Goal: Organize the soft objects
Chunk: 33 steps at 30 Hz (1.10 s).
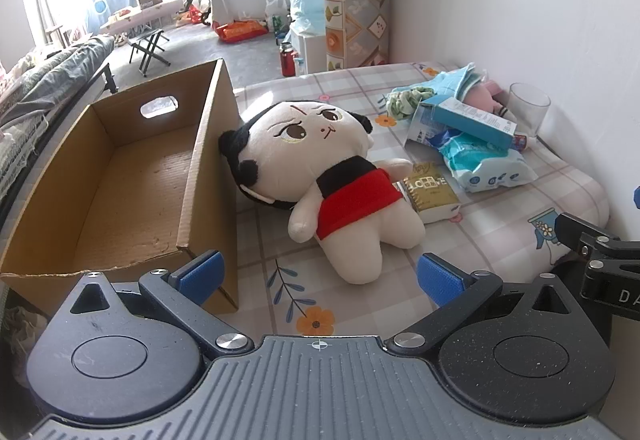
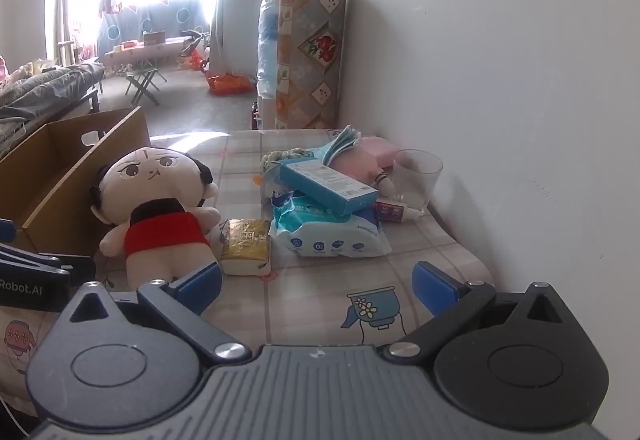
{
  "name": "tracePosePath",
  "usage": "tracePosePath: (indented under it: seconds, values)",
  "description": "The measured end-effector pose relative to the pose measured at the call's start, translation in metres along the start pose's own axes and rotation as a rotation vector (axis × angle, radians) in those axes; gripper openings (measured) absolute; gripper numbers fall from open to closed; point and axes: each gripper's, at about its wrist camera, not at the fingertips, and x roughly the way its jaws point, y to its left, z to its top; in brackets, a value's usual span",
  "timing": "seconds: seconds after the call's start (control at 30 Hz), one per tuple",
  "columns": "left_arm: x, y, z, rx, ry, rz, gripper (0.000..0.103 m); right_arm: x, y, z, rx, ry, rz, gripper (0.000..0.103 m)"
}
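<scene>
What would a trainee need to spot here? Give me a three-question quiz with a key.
1. True or false: the cardboard box already holds the doll.
2. The glass stands: A) by the wall, B) in the box, C) on the floor.
3. Fill in: the blue carton lies on top of the ____ pack.

Key: 1 false, the box is empty and the doll lies beside it. 2 A. 3 wipes. The left gripper and the right gripper are both open and hold nothing.
</scene>
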Motion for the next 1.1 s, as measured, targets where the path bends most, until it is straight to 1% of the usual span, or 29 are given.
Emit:
tracePosePath:
  seconds: [0.33, 0.6, 0.67, 1.1]
  values:
    - [-0.001, 0.001, -0.001, 0.0, 0.001, 0.002, 0.103, 0.0, 0.004, 0.001, -0.031, -0.003, 0.004, 0.103]
    - [-0.003, 0.006, -0.002, -0.002, 0.005, 0.004, 0.103, 0.005, 0.008, 0.0, -0.053, 0.016, 0.007, 0.103]
    - [0.004, 0.005, -0.003, -0.004, 0.009, 0.007, 0.103, 0.007, 0.01, 0.0, -0.058, 0.019, 0.01, 0.103]
    - [0.011, 0.005, -0.002, -0.009, 0.023, 0.015, 0.103, 0.012, 0.018, 0.0, -0.086, 0.031, 0.021, 0.103]
